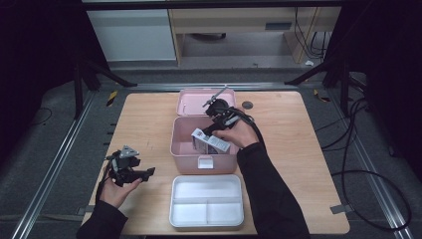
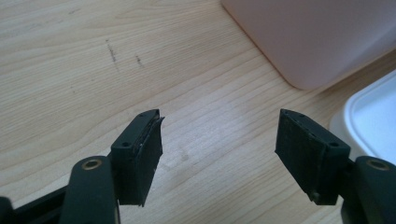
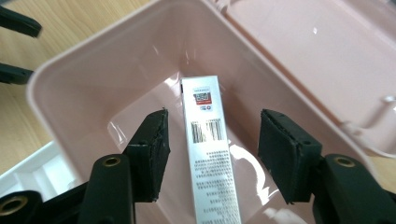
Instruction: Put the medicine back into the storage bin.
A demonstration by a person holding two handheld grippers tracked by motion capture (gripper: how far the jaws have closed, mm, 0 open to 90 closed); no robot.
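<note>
— White divided tray [image 1: 172, 209] nearest, at the near edge of the tabletop [image 1: 144, 114]. Just beyond it, pink box [image 1: 173, 144], lid thrown back toward the far side.

— And the carton?

— Slim white carton [image 3: 208, 154] inside the pink box, toward its right half, barcode face up.

— Which way from the right tongs?

— Straight ahead and a little below. Right tongs [image 3: 212, 122] spread, one jaw on either side of the carton, daylight on both sides, so no pinch.

— Long axis?

— Runs along the tongs' own line, from between the jaws away toward the box wall ahead. Narrow width across the jaws, so likely catchable by a plain squeeze, no turn of the wrist needed.

— Left tongs?

— Left tongs [image 2: 219, 115] spread too, pinching nothing, hovering over bare wood at the near left, close to the box's corner and the tray's edge. Well apart from the carton, box wall in between.

— Right hand's job, then.

— Looks so. Either closing on the long sides to lift, or backing off with the carton left inside; cannot tell which.
</note>
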